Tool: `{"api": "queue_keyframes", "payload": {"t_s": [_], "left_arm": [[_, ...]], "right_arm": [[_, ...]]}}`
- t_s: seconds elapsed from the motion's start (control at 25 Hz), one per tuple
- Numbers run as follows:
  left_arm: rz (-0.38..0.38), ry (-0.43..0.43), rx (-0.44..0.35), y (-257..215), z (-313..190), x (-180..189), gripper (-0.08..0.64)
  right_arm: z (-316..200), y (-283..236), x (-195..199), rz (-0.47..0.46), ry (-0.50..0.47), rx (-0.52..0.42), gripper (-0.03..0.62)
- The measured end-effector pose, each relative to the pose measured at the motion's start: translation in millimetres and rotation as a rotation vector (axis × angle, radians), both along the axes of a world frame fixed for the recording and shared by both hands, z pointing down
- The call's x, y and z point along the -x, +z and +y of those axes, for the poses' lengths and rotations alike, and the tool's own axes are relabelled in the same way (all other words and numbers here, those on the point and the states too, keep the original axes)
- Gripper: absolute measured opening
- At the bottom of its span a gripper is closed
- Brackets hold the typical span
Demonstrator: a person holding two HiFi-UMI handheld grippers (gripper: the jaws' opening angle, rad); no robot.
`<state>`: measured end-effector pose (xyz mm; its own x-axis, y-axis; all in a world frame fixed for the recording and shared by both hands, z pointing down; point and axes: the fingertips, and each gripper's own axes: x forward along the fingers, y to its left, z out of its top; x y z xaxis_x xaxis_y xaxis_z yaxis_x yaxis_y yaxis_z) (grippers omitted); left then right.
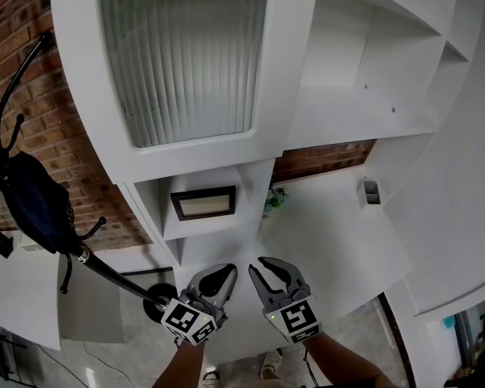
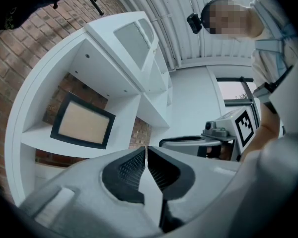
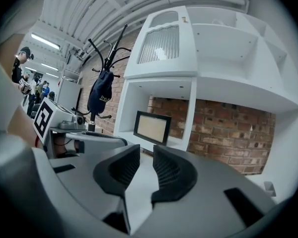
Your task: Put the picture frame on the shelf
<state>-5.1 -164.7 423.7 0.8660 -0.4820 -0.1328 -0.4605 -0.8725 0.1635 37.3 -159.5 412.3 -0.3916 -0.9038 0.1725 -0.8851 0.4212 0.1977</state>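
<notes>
Left tool (image 1: 218, 275) hangs with its jaws closed together and empty, just beside the right tool (image 1: 272, 270), whose jaws stand a little apart with nothing between them. Beyond both, clear of either tool, the black frame (image 1: 204, 203) stands on a low shelf (image 1: 217, 225) of the white unit, a small plant (image 1: 273, 200) just to its right.
</notes>
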Motion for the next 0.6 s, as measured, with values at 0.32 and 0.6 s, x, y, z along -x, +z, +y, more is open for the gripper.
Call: {"api": "queue_keyframes", "payload": {"t_s": [0.32,0.6], "left_arm": [[0.013,0.01,0.005,-7,9,4,0.018],[0.036,-0.018,0.026,-10,14,13,0.018]], "right_arm": [[16,7,1,-0.057,0.0,0.036,0.046],[26,6,5,-0.11,0.003,0.047,0.031]]}}
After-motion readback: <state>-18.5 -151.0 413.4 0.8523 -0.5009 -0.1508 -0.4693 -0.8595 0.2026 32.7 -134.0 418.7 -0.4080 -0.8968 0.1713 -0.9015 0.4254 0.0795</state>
